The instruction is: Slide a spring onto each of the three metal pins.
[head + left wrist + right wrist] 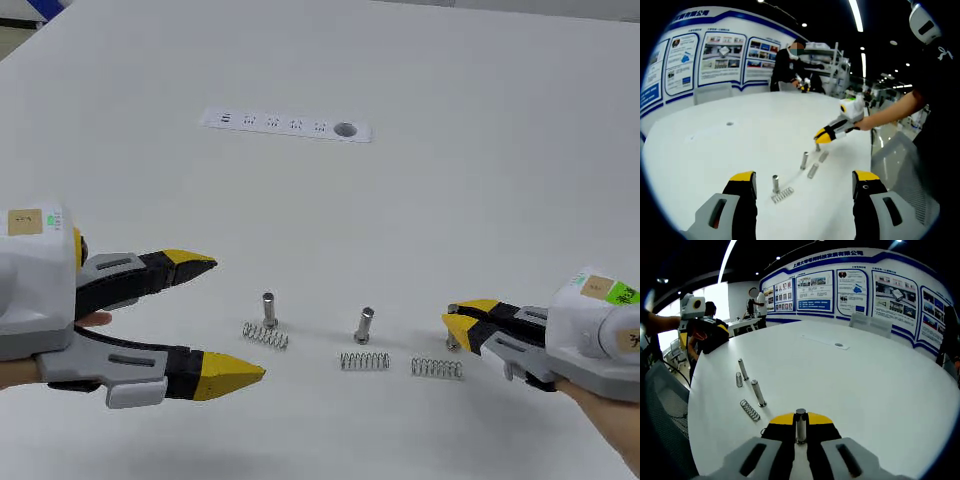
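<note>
White round tabletop [450,200], hall with wall posters behind; a power strip [285,125] lies at the far side, well apart from the work.

Item 1. Left pin [268,308], upright on its base, bare. Left spring [265,336] lies flat just in front of it.

Item 2. Middle pin [365,324], upright, bare. Middle spring [364,361] lies flat just in front.

Item 3. Right pin [800,426], upright, bare, caught between the jaws of the right tool [455,320], which are closed on its shaft (the right gripper view shows it standing squarely in the gap). Right spring [437,369] lies flat near the tool's tips, apart from them.

Item 4. Left tool [240,317], jaws wide apart, holding nothing, hovering to the left of the left pin and its spring.

Status: no spring is on any pin, so the task looks to be at its first step, with the right pin being steadied or lifted for threading.

Next move, as judged: one spring must be picked up by its coils, lightly enough not to crush them, turned so its bore lines up with the pin's top, then slid down. The free left tool seems the natural one for this, though the right spring lies well across from it.
</note>
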Demonstrator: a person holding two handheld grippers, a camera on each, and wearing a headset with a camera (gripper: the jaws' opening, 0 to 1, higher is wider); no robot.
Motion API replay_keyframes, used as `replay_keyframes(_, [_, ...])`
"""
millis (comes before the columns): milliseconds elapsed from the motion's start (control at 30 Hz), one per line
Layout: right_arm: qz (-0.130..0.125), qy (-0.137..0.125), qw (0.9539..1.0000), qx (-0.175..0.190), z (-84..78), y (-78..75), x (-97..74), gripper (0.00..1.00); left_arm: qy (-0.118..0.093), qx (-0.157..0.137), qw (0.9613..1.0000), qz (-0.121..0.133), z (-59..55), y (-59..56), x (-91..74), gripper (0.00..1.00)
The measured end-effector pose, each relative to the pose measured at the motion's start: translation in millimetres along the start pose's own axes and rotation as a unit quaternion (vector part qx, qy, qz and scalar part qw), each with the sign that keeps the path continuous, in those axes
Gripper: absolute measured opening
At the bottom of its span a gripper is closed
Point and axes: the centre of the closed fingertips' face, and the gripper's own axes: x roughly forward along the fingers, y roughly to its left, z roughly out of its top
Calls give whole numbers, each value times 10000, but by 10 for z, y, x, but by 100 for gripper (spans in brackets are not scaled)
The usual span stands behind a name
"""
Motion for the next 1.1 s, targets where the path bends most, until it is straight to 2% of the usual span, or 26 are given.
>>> replay_keyframes(133, [-18,-121,9999,-28,11,12,5,8,68,12,10000,-12,-20,-4,-14,80])
replay_keyframes(367, [-15,-312,9995,98,27,24,37,8,60,6,10000,3,4,-1,-17,80])
replay_keyframes(600, [-138,-495,9986,78,0,28,-44,8,81,3,10000,-11,-2,-17,-1,80])
replay_keyframes(933, [-127,-438,9989,-84,-44,28,-104,9,113,30,9999,-22,-11,-40,9,80])
replay_keyframes(1100, [-59,-275,9993,-252,-50,49,-115,9,37,3,10000,27,2,-15,-28,80])
